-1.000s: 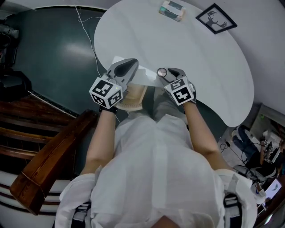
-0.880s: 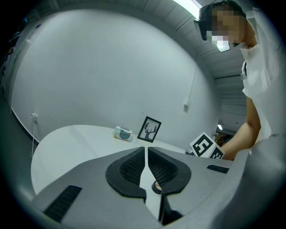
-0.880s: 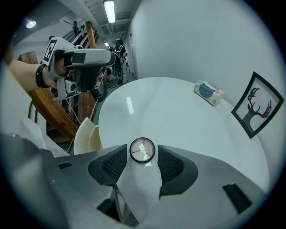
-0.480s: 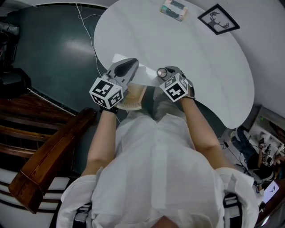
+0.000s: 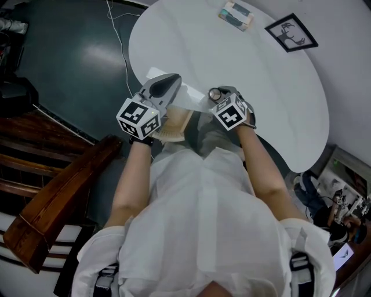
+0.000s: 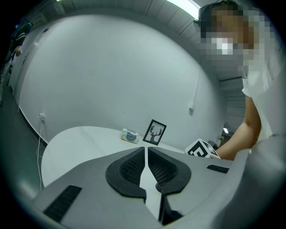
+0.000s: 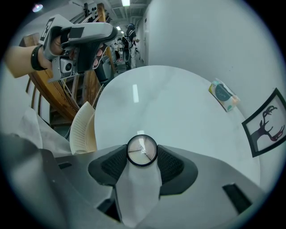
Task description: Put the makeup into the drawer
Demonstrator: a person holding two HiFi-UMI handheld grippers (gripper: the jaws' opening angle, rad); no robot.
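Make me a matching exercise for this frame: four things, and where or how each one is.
Things: 1 round compact; 2 left claw; 3 deer picture; 4 small packet.
States: A shut, empty; B standing upright; C between the right claw's pads; D lying flat on the white table.
Pairs: 1-C; 2-A; 3-B; 4-D.
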